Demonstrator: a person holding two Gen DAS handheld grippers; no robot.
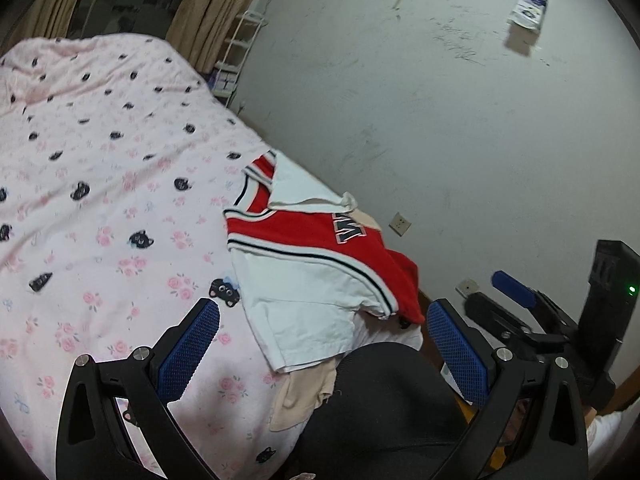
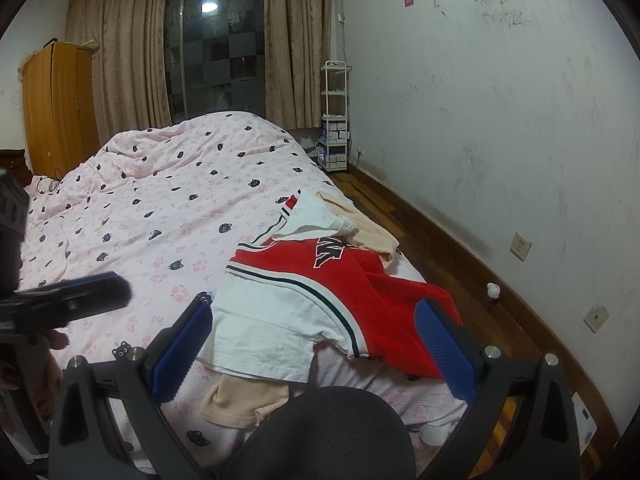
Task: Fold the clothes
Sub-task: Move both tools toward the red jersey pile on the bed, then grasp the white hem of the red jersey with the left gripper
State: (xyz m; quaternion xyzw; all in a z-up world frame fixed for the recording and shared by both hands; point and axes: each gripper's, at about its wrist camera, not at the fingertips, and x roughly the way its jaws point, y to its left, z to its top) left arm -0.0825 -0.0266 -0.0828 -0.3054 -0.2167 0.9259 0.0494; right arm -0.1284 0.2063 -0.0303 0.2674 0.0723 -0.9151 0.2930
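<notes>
Left gripper: the left gripper (image 1: 322, 344) hangs above the near edge of the bed with its jaws spread wide and nothing between them; its blue pads (image 1: 188, 350) sit at 8 and 4 o'clock in its own view.
Right gripper: the right gripper (image 2: 314, 350) is likewise released, its jaws wide apart and empty, held over the near end of the clothes pile.
Each seen by the other: the right gripper shows at 3 to 4 o'clock in the left wrist view, and the left gripper at 9 o'clock in the right wrist view, with fingertips of a hand just under it.
Shirt: a red and white shirt (image 2: 320, 292) lies crumpled on the bed toward its wall-side edge, at the centre of both views; dark stripes edge its panels and dark letters show on the red part.
Beige garment: a beige garment (image 2: 244, 404) lies under the shirt, poking out at 6 o'clock below the white hem and again at 1 o'clock beyond the letters.
Bed: the bed has a pink cover (image 2: 160, 208) printed with roses and black cat faces, filling the 9 to 12 o'clock part of both views.
Dark round thing: a dark rounded shape (image 2: 328, 432) sits at 6 o'clock between the right gripper's arms; what it is cannot be told.
Room: a white wall (image 2: 500, 120) at 2 o'clock, curtains (image 2: 288, 40) and a dark window at 12, a wooden wardrobe (image 2: 56, 108) at 10, a white rack (image 2: 335, 116) in the corner.
</notes>
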